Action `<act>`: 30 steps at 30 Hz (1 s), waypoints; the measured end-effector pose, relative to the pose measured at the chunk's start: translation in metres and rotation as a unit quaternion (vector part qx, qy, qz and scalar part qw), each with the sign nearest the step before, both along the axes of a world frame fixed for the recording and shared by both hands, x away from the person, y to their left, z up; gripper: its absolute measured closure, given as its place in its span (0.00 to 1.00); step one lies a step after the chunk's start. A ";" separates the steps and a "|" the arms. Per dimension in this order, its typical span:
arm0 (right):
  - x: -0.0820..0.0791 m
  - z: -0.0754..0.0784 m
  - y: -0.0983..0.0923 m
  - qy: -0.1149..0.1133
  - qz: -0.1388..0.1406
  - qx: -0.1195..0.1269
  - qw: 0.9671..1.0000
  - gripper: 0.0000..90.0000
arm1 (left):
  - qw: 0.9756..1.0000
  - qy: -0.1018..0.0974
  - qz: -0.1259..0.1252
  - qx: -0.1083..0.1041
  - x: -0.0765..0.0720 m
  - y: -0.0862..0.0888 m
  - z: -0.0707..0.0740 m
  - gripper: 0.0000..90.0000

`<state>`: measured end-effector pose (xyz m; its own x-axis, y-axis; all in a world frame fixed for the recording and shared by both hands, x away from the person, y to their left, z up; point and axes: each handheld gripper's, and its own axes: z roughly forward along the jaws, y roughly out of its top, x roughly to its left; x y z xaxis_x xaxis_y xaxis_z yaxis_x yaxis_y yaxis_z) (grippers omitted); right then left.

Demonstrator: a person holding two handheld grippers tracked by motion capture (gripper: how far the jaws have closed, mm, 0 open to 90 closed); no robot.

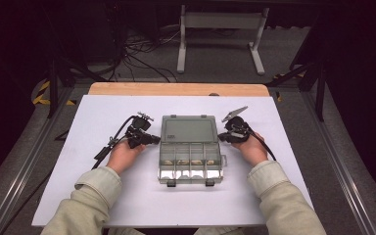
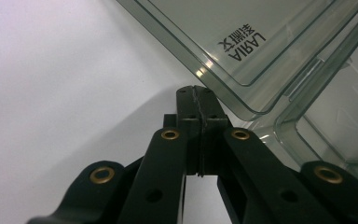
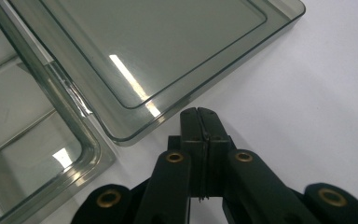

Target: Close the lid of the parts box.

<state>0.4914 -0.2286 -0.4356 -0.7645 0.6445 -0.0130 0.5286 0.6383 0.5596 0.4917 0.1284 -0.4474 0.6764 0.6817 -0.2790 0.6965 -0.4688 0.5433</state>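
Open clear box (image 1: 190, 149) between claws; left claw (image 1: 152, 139), right claw (image 1: 221, 137) both clenched, empty, beside lid corners.

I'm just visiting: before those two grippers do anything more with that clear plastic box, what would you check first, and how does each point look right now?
1. Box lies flat on the white table: ok.
2. Lid folded fully open, flat behind the compartments: ok.
3. Left gripper shut, nothing between its jaws: ok.
4. Right gripper shut, nothing between its jaws: ok.
5. Each gripper tip sits beside a lid corner; whether it touches the lid: cannot tell.
6. Small pale pieces in the middle compartments, what they are: cannot tell.
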 end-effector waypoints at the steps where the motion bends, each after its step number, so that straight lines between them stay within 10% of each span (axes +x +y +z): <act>1: 0.000 0.000 0.000 -0.002 0.002 -0.002 1.000 1.00 | 1.000 0.001 -0.001 0.000 0.000 0.000 0.000 1.00; 30: 0.012 -0.003 0.005 -0.017 -0.006 0.009 1.000 1.00 | 0.999 -0.013 0.037 -0.022 0.006 -0.007 -0.005 1.00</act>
<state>0.5031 -0.2240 -0.4387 -0.7554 0.6547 -0.0267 0.5176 0.6212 0.5884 0.4977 0.1216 -0.4521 0.6311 0.7181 -0.2932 0.7145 -0.3910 0.5802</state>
